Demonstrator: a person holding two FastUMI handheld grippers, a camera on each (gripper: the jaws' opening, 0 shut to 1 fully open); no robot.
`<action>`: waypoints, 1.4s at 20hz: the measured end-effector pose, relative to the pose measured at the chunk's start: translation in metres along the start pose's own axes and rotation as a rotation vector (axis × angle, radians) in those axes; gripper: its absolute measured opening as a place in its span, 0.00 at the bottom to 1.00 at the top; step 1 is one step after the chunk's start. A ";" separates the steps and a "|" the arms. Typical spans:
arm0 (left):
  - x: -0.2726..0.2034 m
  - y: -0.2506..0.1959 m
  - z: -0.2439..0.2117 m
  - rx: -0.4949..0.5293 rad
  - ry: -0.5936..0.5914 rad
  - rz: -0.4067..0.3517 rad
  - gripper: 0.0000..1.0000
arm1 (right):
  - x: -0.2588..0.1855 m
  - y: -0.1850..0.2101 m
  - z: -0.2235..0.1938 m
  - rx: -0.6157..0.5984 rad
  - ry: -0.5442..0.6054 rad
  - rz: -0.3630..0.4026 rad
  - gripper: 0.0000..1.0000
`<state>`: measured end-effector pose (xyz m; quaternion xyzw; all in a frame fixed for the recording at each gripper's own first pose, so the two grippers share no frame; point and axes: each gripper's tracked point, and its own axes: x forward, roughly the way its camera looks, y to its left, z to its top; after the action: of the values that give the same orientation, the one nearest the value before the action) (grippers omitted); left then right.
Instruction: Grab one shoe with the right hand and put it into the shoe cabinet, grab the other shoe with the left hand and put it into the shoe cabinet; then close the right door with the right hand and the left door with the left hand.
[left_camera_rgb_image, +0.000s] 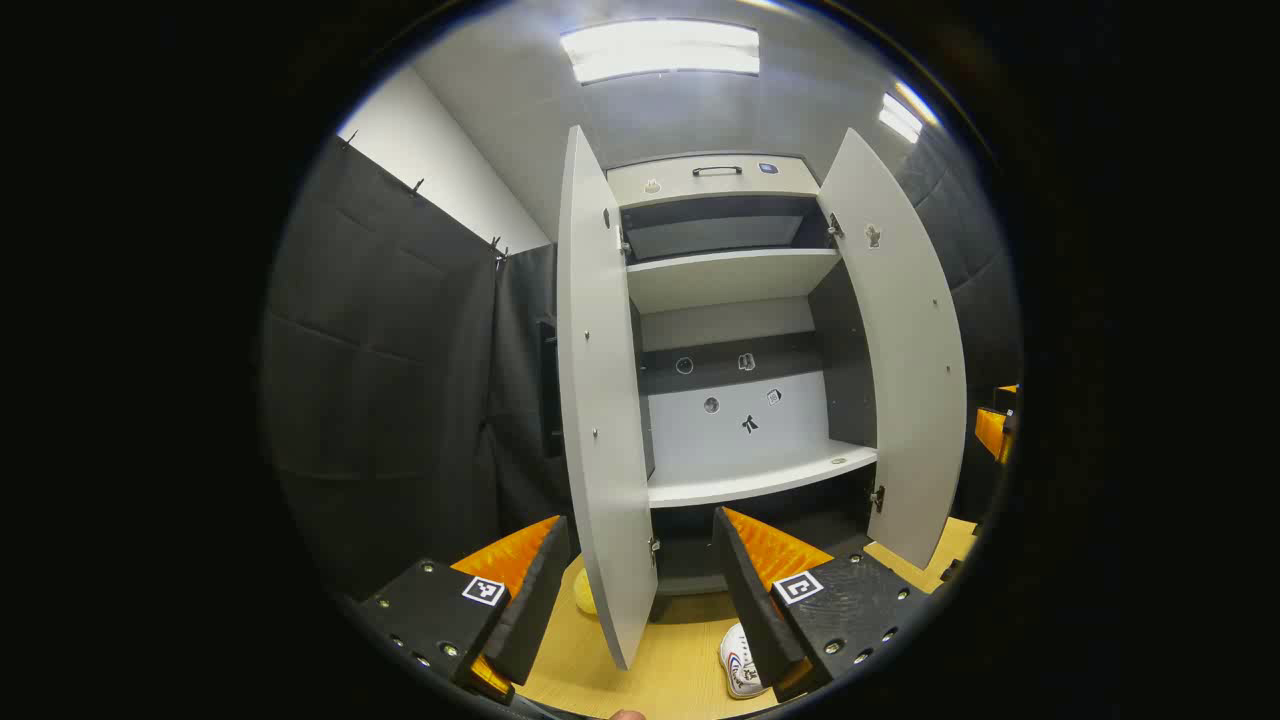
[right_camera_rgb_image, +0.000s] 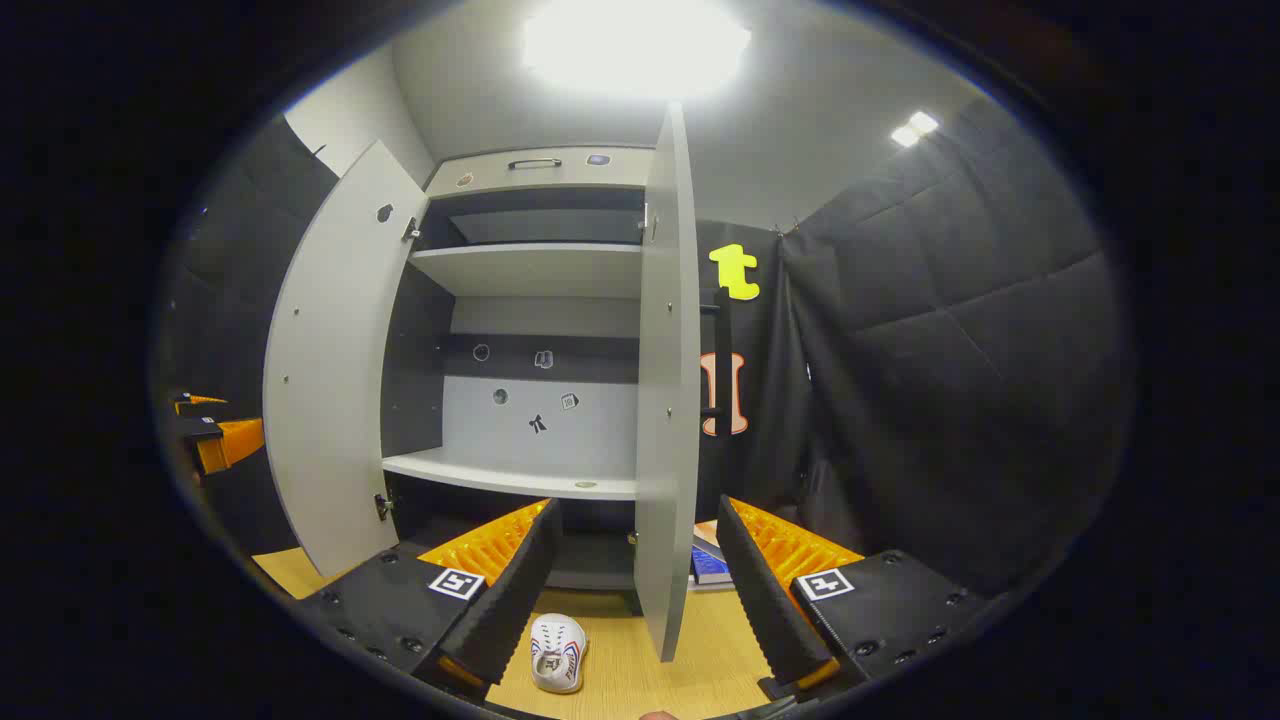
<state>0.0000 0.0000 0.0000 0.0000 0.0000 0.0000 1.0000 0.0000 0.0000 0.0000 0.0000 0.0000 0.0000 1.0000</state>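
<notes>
The shoe cabinet (left_camera_rgb_image: 730, 280) stands ahead with both doors swung wide and its shelves bare. A white shoe (left_camera_rgb_image: 740, 662) lies on the wooden floor in front of it, partly behind one finger of my left gripper (left_camera_rgb_image: 640, 600), which is open and holds nothing. The left door (left_camera_rgb_image: 600, 400) stands edge-on between its fingers. In the right gripper view the same white shoe (right_camera_rgb_image: 557, 652) lies toe-up just ahead of my right gripper (right_camera_rgb_image: 635, 600), also open and holding nothing, with the right door (right_camera_rgb_image: 668, 400) edge-on between its fingers.
A pale yellowish object (left_camera_rgb_image: 585, 595) peeks out behind the left door at floor level. Some books (right_camera_rgb_image: 710, 565) lie on the floor beside the right door. The other gripper (right_camera_rgb_image: 215, 430) shows far off at the left. Black padded walls (right_camera_rgb_image: 950, 380) enclose both sides.
</notes>
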 end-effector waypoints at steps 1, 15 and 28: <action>0.000 0.000 -0.001 0.001 0.001 -0.001 0.78 | 0.000 0.000 0.000 -0.001 -0.001 0.001 0.97; -0.004 -0.001 -0.002 0.010 0.004 0.007 0.78 | 0.004 0.005 -0.006 0.002 0.019 0.047 0.97; -0.020 0.005 0.004 0.027 0.003 0.044 0.78 | 0.054 0.087 -0.078 -0.050 0.174 0.250 0.98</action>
<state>-0.0197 0.0048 0.0044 0.0137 0.0014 0.0218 0.9997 0.0538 0.0866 -0.0777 -0.0248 0.0868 0.1246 0.9881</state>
